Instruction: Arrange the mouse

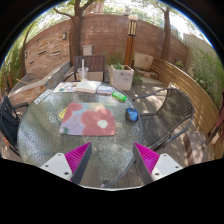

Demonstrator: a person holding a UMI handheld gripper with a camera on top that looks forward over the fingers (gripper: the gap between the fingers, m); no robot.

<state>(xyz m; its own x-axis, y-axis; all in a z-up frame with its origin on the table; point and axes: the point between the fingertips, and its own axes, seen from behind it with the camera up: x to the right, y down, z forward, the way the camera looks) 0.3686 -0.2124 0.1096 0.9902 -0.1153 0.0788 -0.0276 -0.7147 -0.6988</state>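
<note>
A round glass table (60, 140) stands on a patio. On it lies a mouse mat (85, 120) with a red and grey pattern. A small pale thing (101, 123) that looks like the mouse rests on the mat's right part. A small blue object (132, 115) lies on the glass just right of the mat. My gripper (112, 160) is open and empty, with its pink pads wide apart. It hovers over the near side of the table, well short of the mat.
Books or papers (88, 88) and a green item (120, 96) lie at the table's far side. Metal chairs (180, 110) stand round the table. A planter box (121, 76), a wooden bench (190, 85) and a brick wall (100, 35) are beyond.
</note>
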